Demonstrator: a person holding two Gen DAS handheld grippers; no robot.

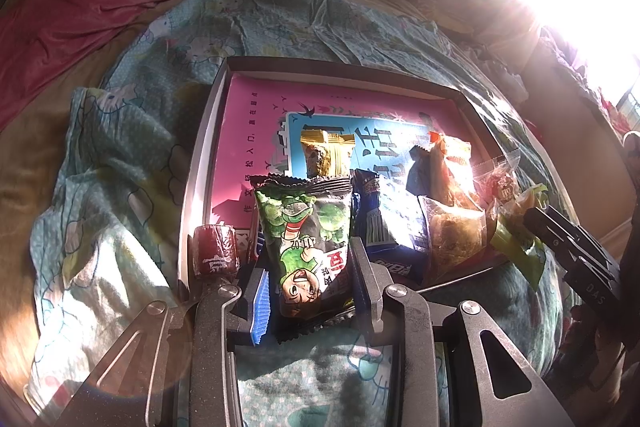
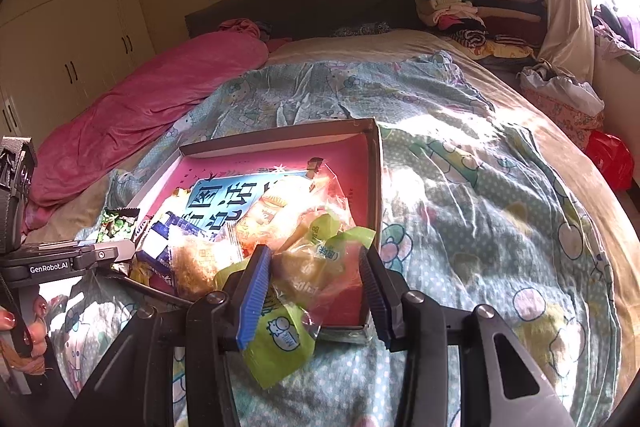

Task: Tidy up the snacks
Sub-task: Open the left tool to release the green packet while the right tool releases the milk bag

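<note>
A shallow cardboard box [image 1: 208, 131] with a pink and blue printed floor lies on the bed and holds several snack packets. My left gripper [image 1: 310, 271] is shut on a green pea snack bag [image 1: 308, 239] at the box's near edge. A red wrapped roll [image 1: 214, 251] stands beside its left finger. In the right wrist view my right gripper [image 2: 316, 271] is open around a green-ended clear packet [image 2: 308, 267] that hangs over the box's near right corner [image 2: 366, 327]. The pea bag [image 2: 118, 225] and the left gripper [image 2: 76, 257] show at the left.
The box rests on a teal cartoon-print quilt [image 2: 460, 195]. A pink blanket [image 2: 160, 99] lies at the left, a dark headboard [image 2: 312, 3] and piled clothes [image 2: 460, 3] at the back. A red bag [image 2: 610, 159] sits by the bed's right edge. Sun glare washes out the upper right.
</note>
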